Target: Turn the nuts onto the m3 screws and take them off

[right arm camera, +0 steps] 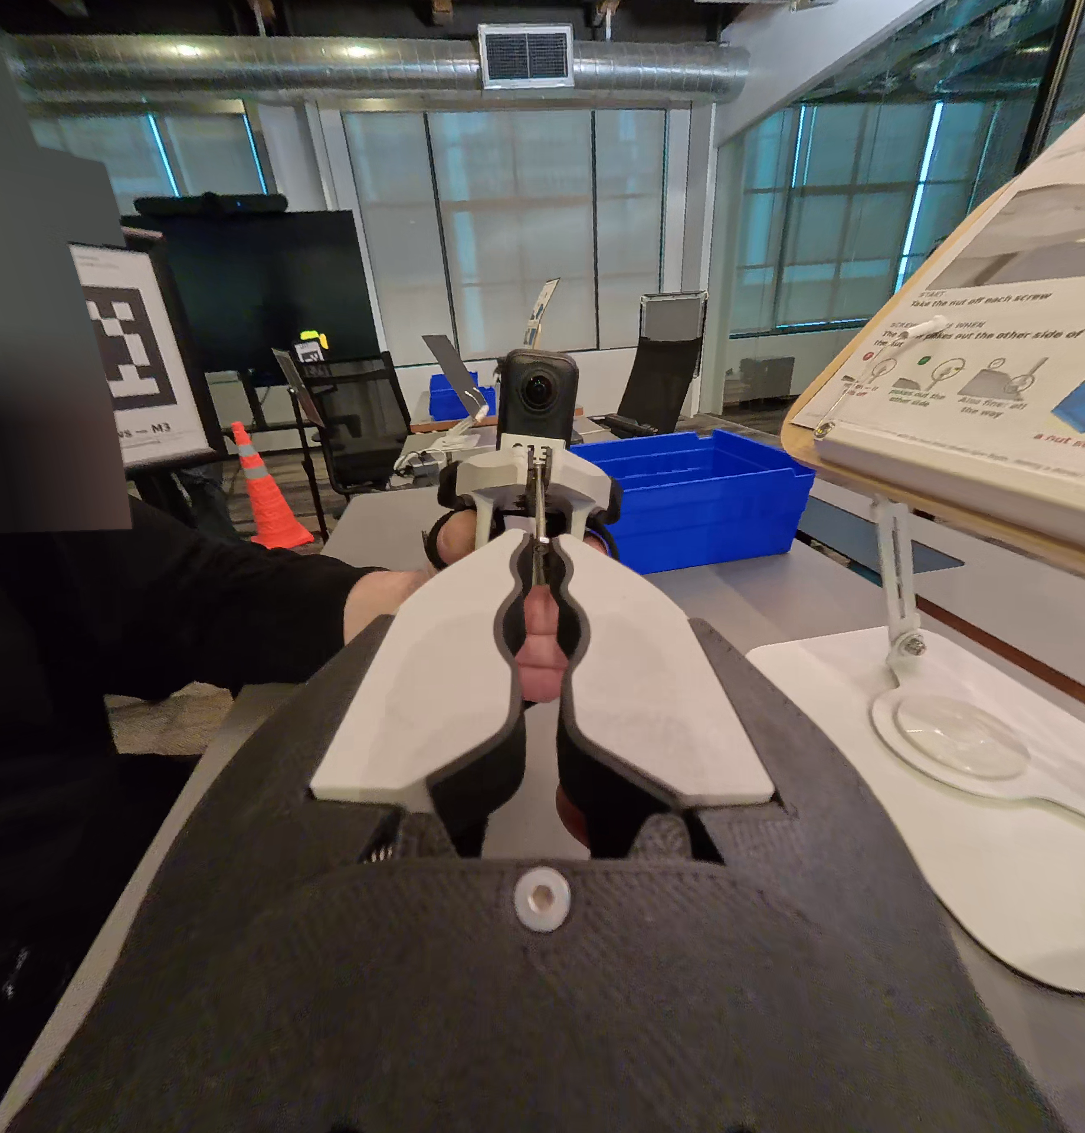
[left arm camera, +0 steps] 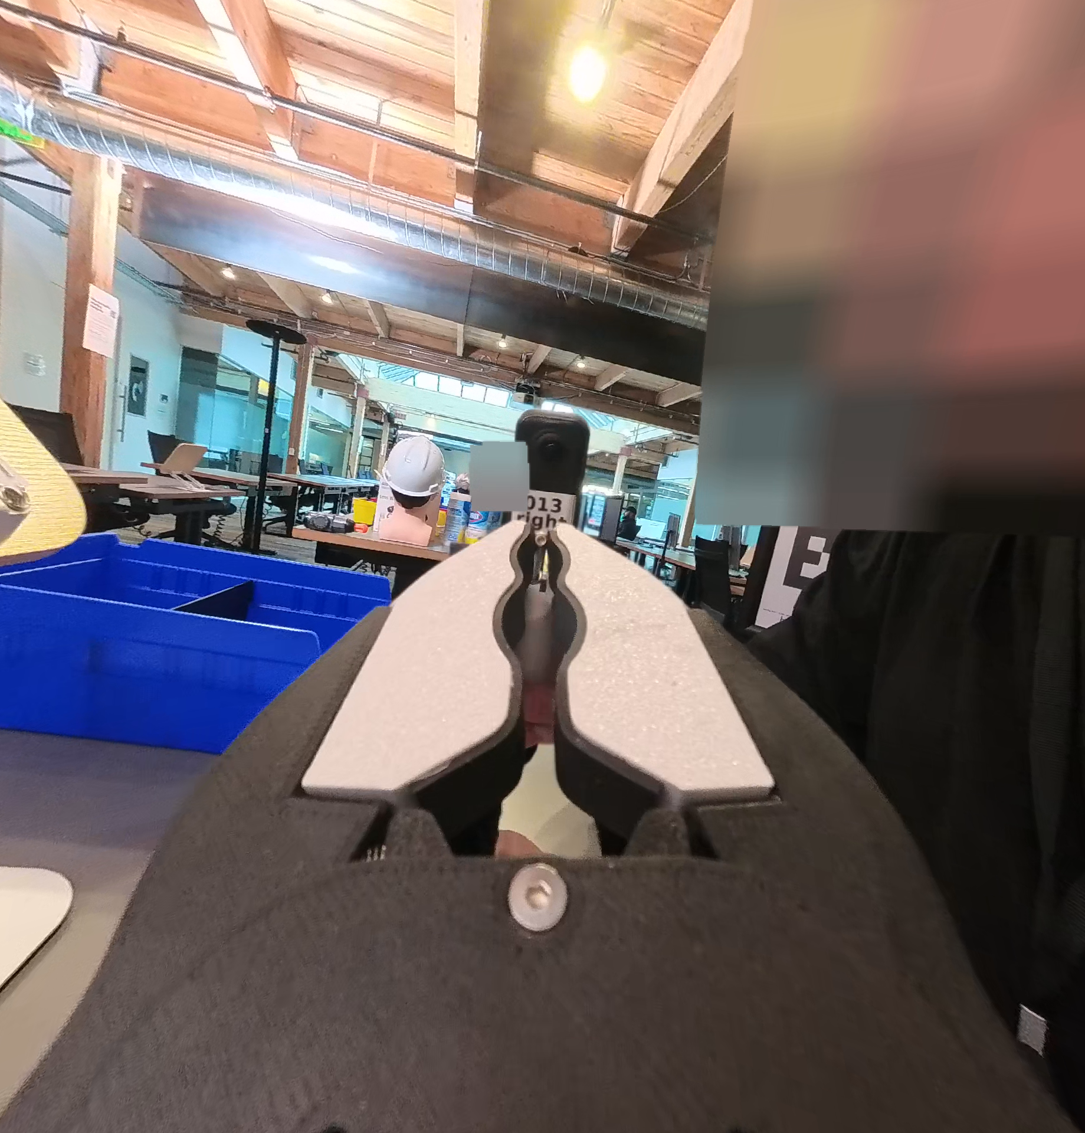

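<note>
An M3 screw [right arm camera: 538, 521] is held in mid-air between the two grippers, which face each other tip to tip above the grey table [right arm camera: 742, 588]. In the right wrist view the thin metal shank runs from the tips of the right gripper [right arm camera: 540, 542] toward the left gripper [right arm camera: 536, 475] opposite, and a small bright collar at the near tips [right arm camera: 543, 541] is probably the nut or the screw head; which of the two cannot be told at this size. The left wrist view shows the same arrangement from the other side: the left gripper [left arm camera: 540, 539] has its white fingers [left arm camera: 441, 668] drawn together at the tip on a small metal part [left arm camera: 538, 541], with the right gripper's camera body [left arm camera: 549, 457] directly beyond. Both tongs are therefore closed, each pinching one end of the fastener assembly; which gripper holds the nut and which the screw is not resolved.

The step in hand appears to be the threading itself, whether on or off cannot be read. The next move calls for rotating one gripper about the screw's axis while the other holds steady, keeping both coaxial so the thread does not bind or the part slip out.

Behind, a blue divided bin [right arm camera: 699, 490] stands on the table; an instruction board on a white stand [right arm camera: 969, 392] rises on the right.
</note>
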